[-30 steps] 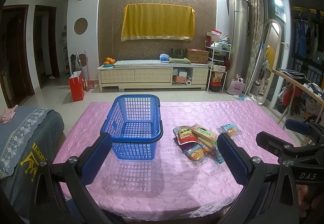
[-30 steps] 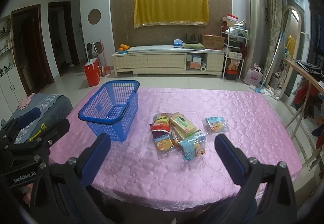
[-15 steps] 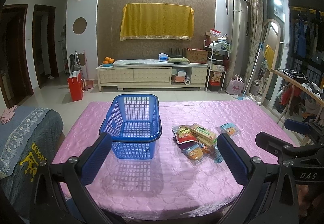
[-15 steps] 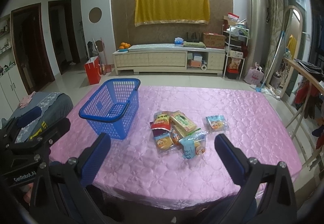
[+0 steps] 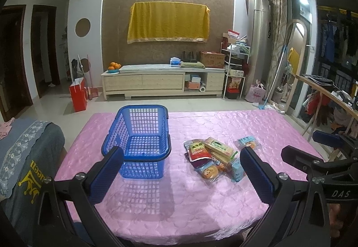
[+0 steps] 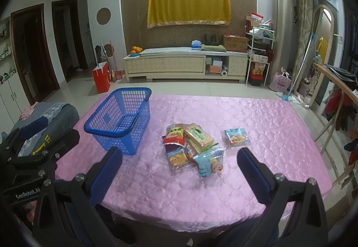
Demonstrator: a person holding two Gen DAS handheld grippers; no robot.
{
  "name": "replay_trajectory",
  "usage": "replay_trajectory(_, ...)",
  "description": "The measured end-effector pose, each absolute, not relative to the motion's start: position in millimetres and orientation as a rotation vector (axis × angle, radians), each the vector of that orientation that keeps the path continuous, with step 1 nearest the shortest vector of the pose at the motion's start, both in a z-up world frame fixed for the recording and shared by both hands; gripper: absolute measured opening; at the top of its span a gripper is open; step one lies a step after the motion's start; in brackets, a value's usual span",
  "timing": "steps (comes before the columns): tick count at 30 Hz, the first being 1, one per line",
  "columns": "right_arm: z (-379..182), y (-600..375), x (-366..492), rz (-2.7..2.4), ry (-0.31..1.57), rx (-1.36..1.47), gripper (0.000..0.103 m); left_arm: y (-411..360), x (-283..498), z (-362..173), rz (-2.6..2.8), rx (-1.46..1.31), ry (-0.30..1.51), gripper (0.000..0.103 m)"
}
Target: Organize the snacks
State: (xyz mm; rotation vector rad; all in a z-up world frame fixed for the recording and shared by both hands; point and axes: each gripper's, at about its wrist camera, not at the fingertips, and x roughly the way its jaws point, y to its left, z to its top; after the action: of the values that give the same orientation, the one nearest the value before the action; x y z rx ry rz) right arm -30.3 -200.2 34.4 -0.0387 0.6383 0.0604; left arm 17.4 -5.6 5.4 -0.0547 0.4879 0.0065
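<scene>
An empty blue plastic basket (image 5: 138,142) (image 6: 120,119) stands on the pink tablecloth (image 5: 179,197), left of centre. A pile of several snack packets (image 5: 212,159) (image 6: 192,146) lies to its right. One light-blue packet (image 5: 247,142) (image 6: 236,137) lies apart, right of the pile. My left gripper (image 5: 181,157) is open and empty over the near table edge, facing the basket. My right gripper (image 6: 179,157) is open and empty over the near edge, facing the pile.
A grey cushioned seat (image 5: 24,153) stands left of the table. A wooden rail with clothes (image 5: 324,92) runs on the right. A TV cabinet (image 5: 163,83) and a red bag (image 5: 78,97) stand far behind on the floor.
Both grippers have drifted slightly; the basket and the packets sit a little differently in view. Nothing on the table has moved. Both grippers stay open.
</scene>
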Motion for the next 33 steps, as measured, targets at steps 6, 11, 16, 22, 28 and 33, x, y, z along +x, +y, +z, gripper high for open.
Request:
replay_trajectory(6, 40.8, -221.6, -18.1, 0.022, 0.600, -0.025, 0.103, -16.6, 40.9, 8.8, -0.047, -0.059, 0.490, 0.103)
replay_trajectory(11, 34.2, -243.3, 1.7, 0.018, 0.660, -0.024, 0.103, -26.9, 73.5, 4.7, -0.057, -0.063, 0.535, 0.103)
replay_trajectory(16, 33.7, -266.4, 11.2, 0.006, 0.591, -0.001, 0.103, -40.5, 100.9, -9.6, -0.074, -0.050, 0.589, 0.103)
replay_trajectory(22, 7.5, -287.5, 46.4, 0.018, 0.705, 0.017, 0.103, -54.6, 129.7, -37.7, -0.083, -0.035, 0.666, 0.103)
replay_trajectory(28, -34.7, -291.3, 66.0, 0.057, 0.780, -0.040, 0.103, -60.5, 153.1, -75.8, -0.064, -0.048, 0.764, 0.103)
replay_trajectory(33, -61.2, -302.8, 76.4, 0.060, 0.852, -0.065, 0.103, -65.6, 168.0, -107.8, -0.066, -0.086, 0.844, 0.103)
